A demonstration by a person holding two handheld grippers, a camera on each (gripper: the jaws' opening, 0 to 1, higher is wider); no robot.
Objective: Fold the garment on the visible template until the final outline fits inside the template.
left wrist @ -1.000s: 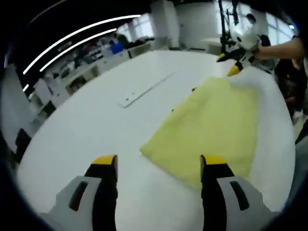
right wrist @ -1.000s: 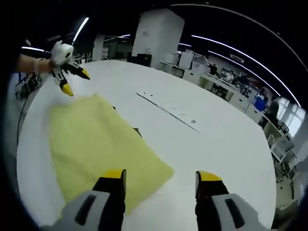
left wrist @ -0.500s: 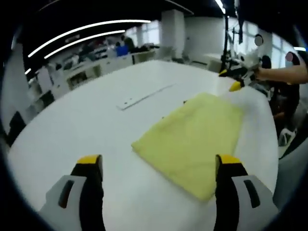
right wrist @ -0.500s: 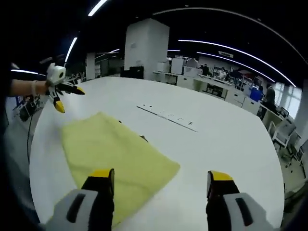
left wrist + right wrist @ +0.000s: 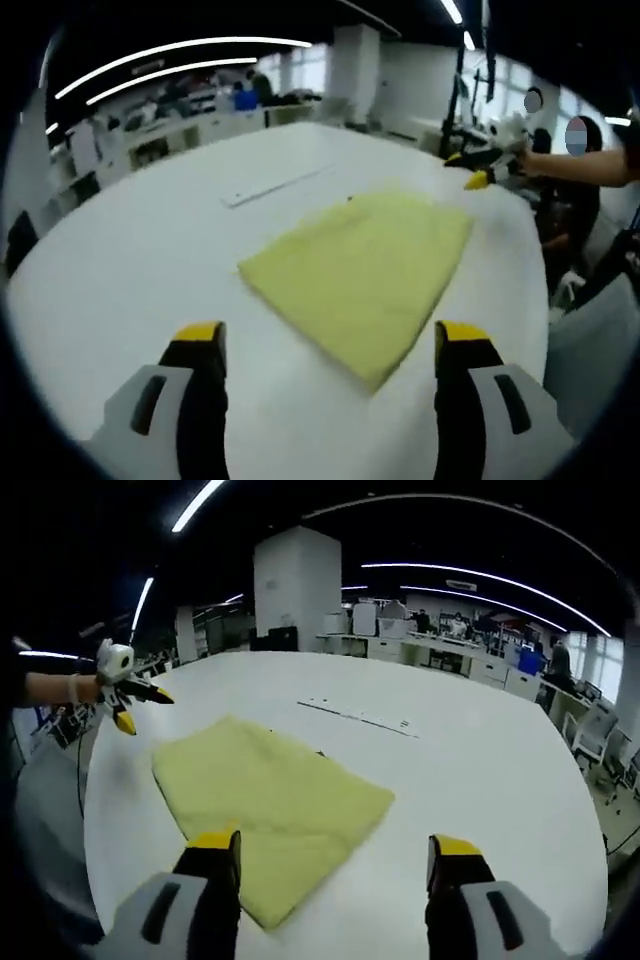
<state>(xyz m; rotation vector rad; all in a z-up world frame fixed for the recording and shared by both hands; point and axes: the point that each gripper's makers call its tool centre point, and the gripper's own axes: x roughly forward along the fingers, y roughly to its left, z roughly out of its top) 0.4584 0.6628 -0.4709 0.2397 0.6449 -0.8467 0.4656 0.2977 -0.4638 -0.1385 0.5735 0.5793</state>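
Bright ceiling strip lights, soft blur, fisheye-bent edges

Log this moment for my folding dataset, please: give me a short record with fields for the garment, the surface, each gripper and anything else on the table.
garment: yellow garment, folded to a flat four-sided shape, lying on the table
surface: white table
left gripper: left gripper, jaws open, holding nothing, off the cloth
right gripper: right gripper, jaws open, holding nothing, off the cloth
other: thin marked strip on the table beyond the garment
template outline: cannot tell
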